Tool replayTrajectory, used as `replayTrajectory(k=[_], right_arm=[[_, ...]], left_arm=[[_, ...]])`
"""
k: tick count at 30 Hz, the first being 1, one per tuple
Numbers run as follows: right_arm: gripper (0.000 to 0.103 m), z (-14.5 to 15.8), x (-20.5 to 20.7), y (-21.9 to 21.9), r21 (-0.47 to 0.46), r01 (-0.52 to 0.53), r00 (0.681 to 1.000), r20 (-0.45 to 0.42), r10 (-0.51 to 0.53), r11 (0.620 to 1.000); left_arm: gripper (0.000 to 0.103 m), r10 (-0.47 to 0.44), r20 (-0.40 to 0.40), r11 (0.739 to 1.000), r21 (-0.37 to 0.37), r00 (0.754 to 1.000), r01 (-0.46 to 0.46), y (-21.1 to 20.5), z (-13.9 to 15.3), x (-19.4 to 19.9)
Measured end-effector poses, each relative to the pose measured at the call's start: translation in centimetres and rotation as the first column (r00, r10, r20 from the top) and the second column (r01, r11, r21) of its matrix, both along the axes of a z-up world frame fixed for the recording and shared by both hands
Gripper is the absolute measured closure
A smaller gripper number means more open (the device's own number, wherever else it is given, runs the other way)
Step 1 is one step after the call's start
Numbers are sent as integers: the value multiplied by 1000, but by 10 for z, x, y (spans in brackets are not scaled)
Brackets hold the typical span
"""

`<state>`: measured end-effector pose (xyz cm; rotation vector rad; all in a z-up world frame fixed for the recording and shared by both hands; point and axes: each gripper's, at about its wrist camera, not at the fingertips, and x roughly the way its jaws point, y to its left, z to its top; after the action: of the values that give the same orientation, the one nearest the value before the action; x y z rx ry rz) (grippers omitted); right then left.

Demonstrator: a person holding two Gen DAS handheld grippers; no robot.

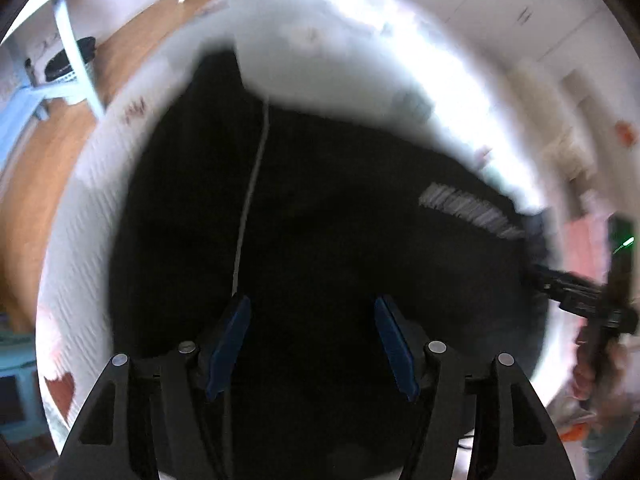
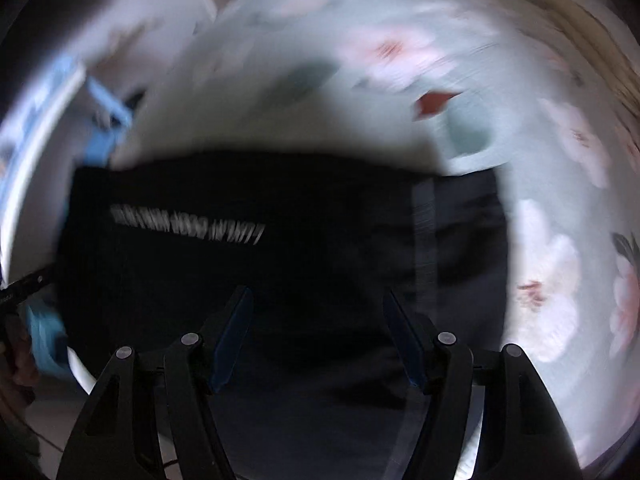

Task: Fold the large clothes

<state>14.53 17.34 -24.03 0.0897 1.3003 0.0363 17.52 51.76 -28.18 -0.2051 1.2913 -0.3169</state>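
Note:
A large black garment point(image 1: 320, 220) lies spread on a floral bedsheet point(image 1: 312, 52); it carries a line of white print point(image 1: 468, 210) and a thin white stripe point(image 1: 252, 196). My left gripper point(image 1: 312, 308) is open above the garment, blue pads apart, holding nothing. In the right wrist view the same black garment point(image 2: 280, 248) shows white lettering point(image 2: 188, 222) and a grey stripe point(image 2: 425, 240). My right gripper point(image 2: 318, 300) is open over it and empty. The right gripper also shows at the left wrist view's right edge point(image 1: 576, 288). Both views are blurred.
The pale floral sheet point(image 2: 400, 60) surrounds the garment. Wooden floor point(image 1: 48, 152) lies to the left, with a light blue chair point(image 1: 72, 60) and a dark basket point(image 1: 68, 60). White cupboards point(image 1: 520, 8) stand at the back.

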Motion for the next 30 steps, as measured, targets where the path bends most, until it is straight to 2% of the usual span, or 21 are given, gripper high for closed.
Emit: replayTrajectory(k=[1, 2, 4, 8, 11, 13, 14, 18, 21, 23, 26, 29, 30], right_arm=[[33, -24, 3, 3, -5, -9, 999, -52, 9, 1000], [32, -37, 1, 9, -12, -13, 998, -64, 12, 1000], [27, -51, 4, -10, -31, -17, 999, -33, 16, 999], [24, -53, 16, -13, -44, 15, 999, -36, -16, 999], [24, -31, 6, -14, -25, 41, 998, -46, -42, 999], [24, -10, -22, -31, 37, 57, 998, -33, -56, 998], [24, -5, -34, -37, 49, 60, 998, -37, -58, 997], [24, 18, -122, -43, 65, 50, 994, -99, -43, 997], [24, 24, -186, -41, 14, 0, 987, -158, 2, 1000], [24, 27, -221, -40, -20, -30, 978, -209, 25, 999], [24, 40, -255, -44, -27, -31, 969, -246, 24, 999], [24, 74, -276, -45, -31, -22, 977, -211, 15, 999], [24, 85, -271, -41, -33, -24, 981, -193, 17, 999]], left_arm=[[35, 10, 36, 1000, 23, 999, -11, -3, -6, -1], [35, 18, 58, 999, 30, 998, -20, -3, -8, -2], [35, 73, 43, 997, 15, 996, -74, 4, -11, 2], [35, 117, 41, 991, 55, 992, -119, 4, 0, -2], [38, 132, 37, 991, 32, 991, -133, 5, 31, -26], [38, 133, 58, 990, 36, 989, -135, 3, 56, -54], [37, 132, 61, 990, 48, 989, -135, 3, 68, -69], [36, 141, 50, 987, 73, 989, -144, -5, 104, -125], [36, 177, 39, 981, 75, 983, -180, -21, 135, -175], [36, 183, 52, 977, 99, 982, -188, -41, 155, -192], [36, 153, 102, 970, 174, 983, -169, -75, 182, -216], [36, 102, 172, 971, 197, 980, -135, -101, 229, -235], [36, 90, 202, 969, 208, 975, -132, -109, 246, -240]])
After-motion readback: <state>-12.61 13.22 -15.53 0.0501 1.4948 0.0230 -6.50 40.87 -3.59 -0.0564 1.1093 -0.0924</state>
